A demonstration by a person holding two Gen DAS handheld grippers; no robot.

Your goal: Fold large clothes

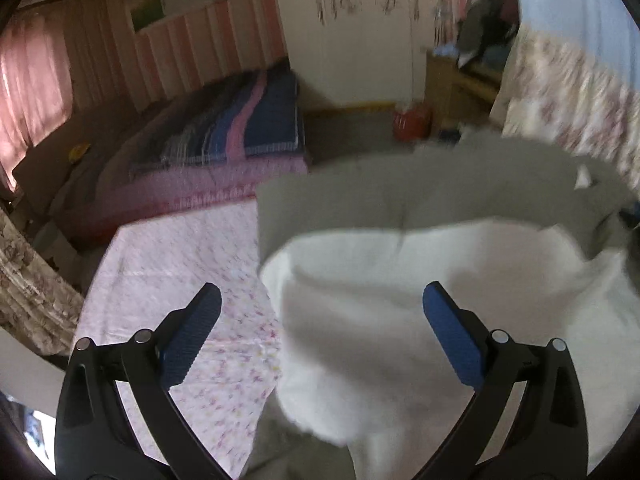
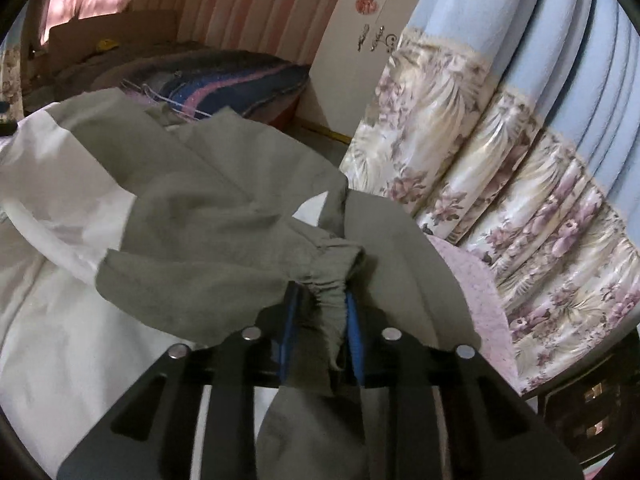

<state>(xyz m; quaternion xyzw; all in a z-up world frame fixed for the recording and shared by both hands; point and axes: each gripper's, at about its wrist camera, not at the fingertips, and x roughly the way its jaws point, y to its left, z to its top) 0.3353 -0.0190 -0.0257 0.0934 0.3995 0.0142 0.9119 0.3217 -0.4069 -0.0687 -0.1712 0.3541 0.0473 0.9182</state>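
One grey-and-white fabric garment (image 1: 400, 248) at centre frame, two black grippers with blue pads, one red plastic container (image 1: 412, 120) upper right.

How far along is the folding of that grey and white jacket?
Early on. Done: little; one part of the jacket looks turned over, showing white lining, but it still lies rumpled on the bed. In hand: the right gripper pinches a gathered grey cuff. The left gripper hangs open above the lining, holding nothing. Left: laying the sleeves in, smoothing and folding the body.
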